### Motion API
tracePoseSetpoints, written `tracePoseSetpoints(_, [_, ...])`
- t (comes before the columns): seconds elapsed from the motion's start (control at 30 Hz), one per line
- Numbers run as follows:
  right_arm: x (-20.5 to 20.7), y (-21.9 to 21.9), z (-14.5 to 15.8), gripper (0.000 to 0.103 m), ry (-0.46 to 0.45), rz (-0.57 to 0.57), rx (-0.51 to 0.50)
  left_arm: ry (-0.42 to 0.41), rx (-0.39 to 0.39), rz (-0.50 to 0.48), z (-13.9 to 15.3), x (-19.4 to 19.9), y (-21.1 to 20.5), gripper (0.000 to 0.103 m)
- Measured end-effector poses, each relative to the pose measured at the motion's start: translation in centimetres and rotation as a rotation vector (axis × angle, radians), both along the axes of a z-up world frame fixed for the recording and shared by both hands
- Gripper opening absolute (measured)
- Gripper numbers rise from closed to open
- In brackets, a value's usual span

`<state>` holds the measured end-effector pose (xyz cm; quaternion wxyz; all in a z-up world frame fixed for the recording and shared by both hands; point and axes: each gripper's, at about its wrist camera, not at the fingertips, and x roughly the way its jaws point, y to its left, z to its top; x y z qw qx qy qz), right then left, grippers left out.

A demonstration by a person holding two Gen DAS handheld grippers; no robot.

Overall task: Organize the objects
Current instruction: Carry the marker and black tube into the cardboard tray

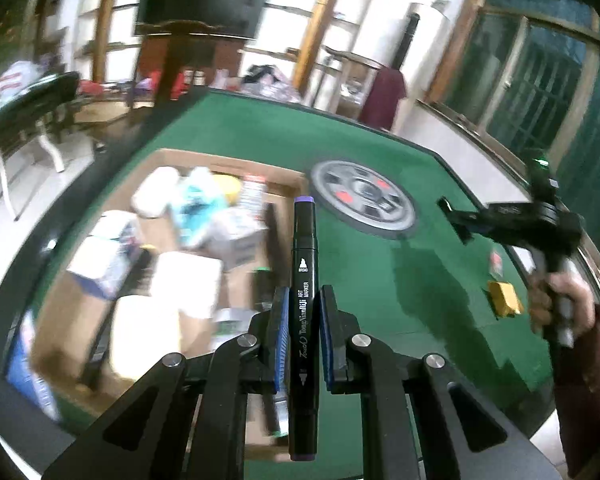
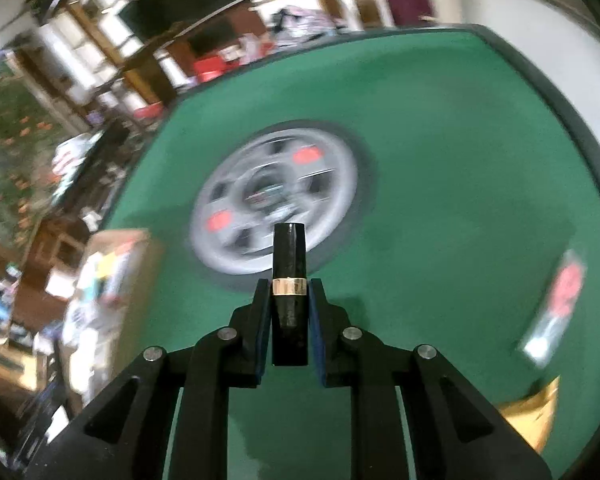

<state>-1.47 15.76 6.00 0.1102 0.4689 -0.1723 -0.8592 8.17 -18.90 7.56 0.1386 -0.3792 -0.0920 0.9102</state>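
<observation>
The left wrist view shows the left claw [image 1: 304, 320] closed on a black art marker [image 1: 303, 320] with purple ends, held lengthwise between the blue pads. Only this view takes in the right claw [image 1: 454, 220] from outside, at the right above the green surface [image 1: 380, 280], with a hand [image 1: 560, 300] on its grip; from here its jaws are hard to read.

The right wrist view shows that claw gripping a short black tube with a gold band [image 2: 289, 296], upright between the pads.

A cardboard box [image 1: 168, 156] sits on the left of the surface, filled with white packets, small cartons and a yellow item, all blurred; the marker hangs at its right edge. In the right view the box is only a smear at the left.

A grey round panel [image 2: 276, 200] sits mid-surface. A yellow block [image 1: 504, 298] and a small red-and-white packet [image 2: 556, 304] lie at the right, too blurred to identify.
</observation>
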Motion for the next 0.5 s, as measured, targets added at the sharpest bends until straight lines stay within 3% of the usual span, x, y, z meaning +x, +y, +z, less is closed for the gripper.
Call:
tracePoseSetpoints(0.2, [1.4,-7.9,1.7,0.015,0.013,0.167,-0.071,-0.018,-0.031,0.078,-0.6,0.1,-3.1,0.012])
tracePoseSetpoints(0.5, [1.4,-18.1,0.2,0.016,-0.033,0.327,-0.068,-0.046,-0.051,0.096,-2.5,-1.6,-5.1,0.012])
